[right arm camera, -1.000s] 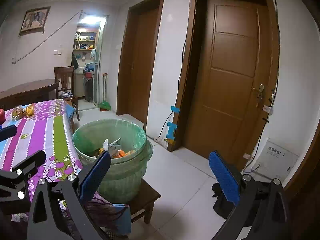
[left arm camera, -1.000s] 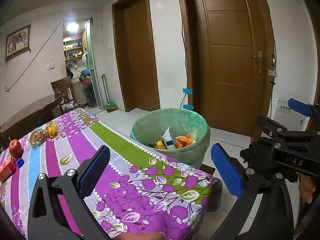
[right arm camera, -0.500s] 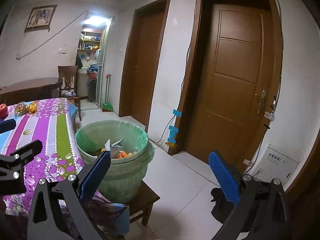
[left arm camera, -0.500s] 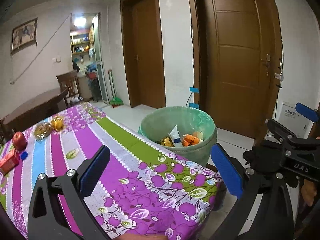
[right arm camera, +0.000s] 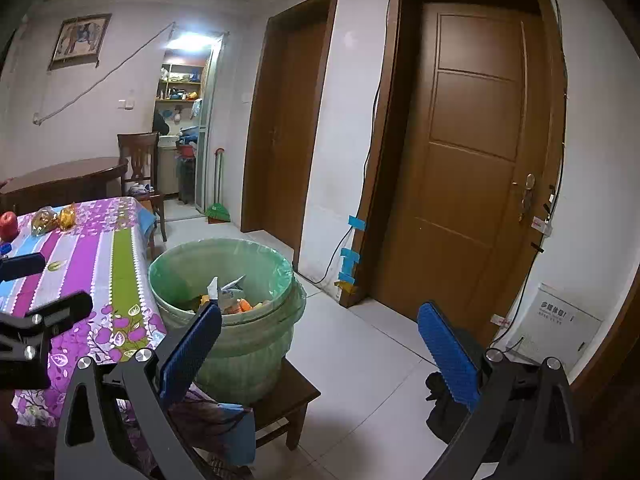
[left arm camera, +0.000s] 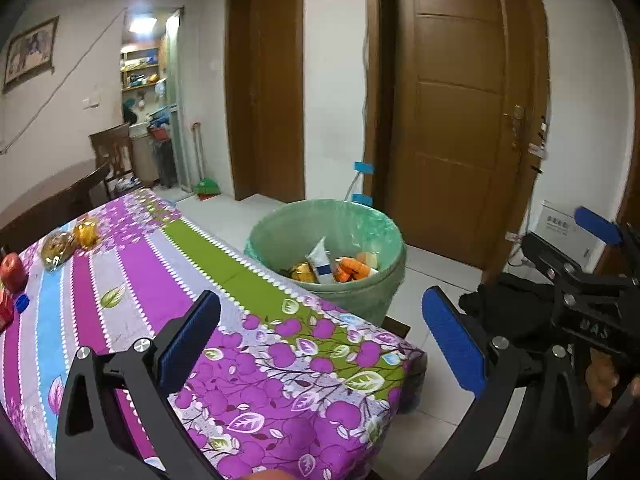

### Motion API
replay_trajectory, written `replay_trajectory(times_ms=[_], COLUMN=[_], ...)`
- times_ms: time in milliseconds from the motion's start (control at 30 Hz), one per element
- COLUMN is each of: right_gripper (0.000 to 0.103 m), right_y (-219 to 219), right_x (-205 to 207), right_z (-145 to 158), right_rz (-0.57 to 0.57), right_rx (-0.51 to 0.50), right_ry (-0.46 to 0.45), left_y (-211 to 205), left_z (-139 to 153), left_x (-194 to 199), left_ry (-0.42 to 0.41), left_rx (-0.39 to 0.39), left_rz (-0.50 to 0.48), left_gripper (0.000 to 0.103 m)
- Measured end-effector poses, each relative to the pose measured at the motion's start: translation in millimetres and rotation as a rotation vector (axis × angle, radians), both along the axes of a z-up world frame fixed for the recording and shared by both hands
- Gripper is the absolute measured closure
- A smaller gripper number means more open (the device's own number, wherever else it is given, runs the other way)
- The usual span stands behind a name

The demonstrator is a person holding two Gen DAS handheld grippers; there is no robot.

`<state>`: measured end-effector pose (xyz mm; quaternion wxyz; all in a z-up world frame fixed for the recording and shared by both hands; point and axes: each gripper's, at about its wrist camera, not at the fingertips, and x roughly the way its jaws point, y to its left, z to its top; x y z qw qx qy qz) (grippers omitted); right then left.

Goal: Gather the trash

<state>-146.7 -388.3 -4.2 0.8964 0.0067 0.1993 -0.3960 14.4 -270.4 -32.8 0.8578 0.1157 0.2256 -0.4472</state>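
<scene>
A green-lined trash bin (left arm camera: 360,220) (right arm camera: 260,340) stands on a low wooden stool (right arm camera: 296,396) beside the table's corner. It holds a white tube (left arm camera: 322,262), orange wrappers (left arm camera: 352,270) and other trash. My left gripper (left arm camera: 320,344) is open and empty above the purple flowered tablecloth (left arm camera: 160,280). My right gripper (right arm camera: 320,352) is open and empty, held above the floor right of the bin; it also shows at the right of the left wrist view (left arm camera: 576,264).
At the table's far end lie a red apple (left arm camera: 12,268), wrapped snacks (left arm camera: 68,240), a blue cap (left arm camera: 22,302) and a red packet (left arm camera: 5,312). Two brown doors (right arm camera: 472,160), a chair (right arm camera: 138,164) and a broom (right arm camera: 218,208) stand behind. A dark bag (right arm camera: 448,392) lies on the floor.
Both grippers have drawn back and turned slightly; the bin and table sit a little farther and more to the right in the views. Both stay open and empty.
</scene>
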Motion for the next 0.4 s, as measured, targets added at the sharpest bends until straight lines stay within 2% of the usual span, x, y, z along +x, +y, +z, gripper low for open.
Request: replay_trajectory(times_ms=[233,400], right_gripper=[0.005,0.005], right_y=[-2.0,-0.1], right_x=[-1.3,-0.2], right_z=[-0.1,-1.4], right_rz=[-0.004,0.000], right_rx=[0.007,0.010], right_ry=[-0.005,-0.009], left_y=[2.1,5.1], left_z=[2.7,4.9], left_x=[1.6,0.7], left_ry=[-0.029,-0.034], left_rx=[0.018,0.010], left_rz=[0.070,0.075], left_gripper=[0.006,0.005])
